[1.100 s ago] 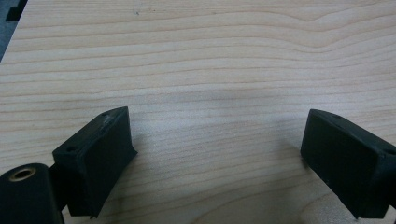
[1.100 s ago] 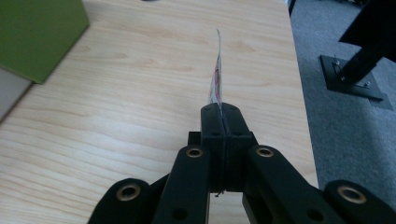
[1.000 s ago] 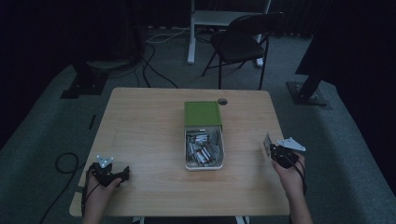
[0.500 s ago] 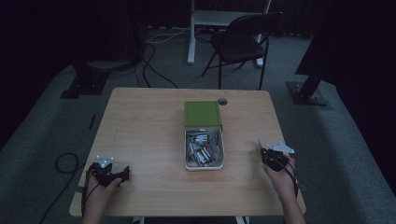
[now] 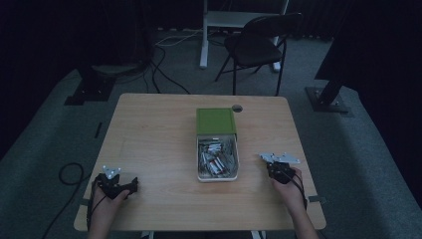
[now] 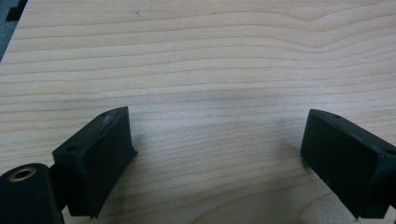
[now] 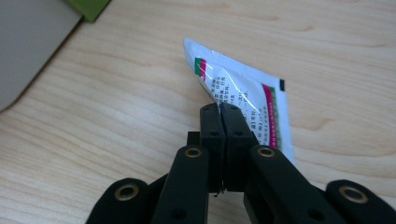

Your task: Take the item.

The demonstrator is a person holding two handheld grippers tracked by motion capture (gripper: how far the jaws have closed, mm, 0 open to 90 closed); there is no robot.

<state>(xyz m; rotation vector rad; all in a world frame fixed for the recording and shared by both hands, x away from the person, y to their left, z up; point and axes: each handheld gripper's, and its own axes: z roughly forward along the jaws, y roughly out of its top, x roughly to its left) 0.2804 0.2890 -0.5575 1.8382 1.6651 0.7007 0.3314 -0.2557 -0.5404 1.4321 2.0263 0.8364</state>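
**A:** Starting with the high view: where does everything sit?

**B:** A white tray [image 5: 217,177] full of small sachets stands mid-table, with its green lid [image 5: 215,121] lying at its far end. The left gripper [image 5: 130,187] rests near the near-left corner of the wooden table [image 5: 149,134], well apart from the tray. The right gripper [image 5: 270,167] is just right of the tray, near the table's right edge, and clearly the closer of the two to it.

**A:** And the left gripper view?

**B:** Its jaws stand wide apart over bare wood grain, nothing between them.

**A:** The right gripper view?

**B:** The right gripper [image 7: 219,108] has its jaws pressed together on the near edge of one white sachet [image 7: 243,95] with green and pink printing. The sachet sticks out ahead of the fingertips, its long axis running away from them and slanting right, low over the table. The tray's pale wall [image 7: 28,46] and a green corner of the lid sit off to the upper left in that view.

**A:** So what does the next move turn on?

**B:** I'd judge the sachet is being carried out to the bare wood right of the tray. It lies straight ahead of the right jaws, so they would only need to part for it to fall flat there; the left gripper is too far off to help.
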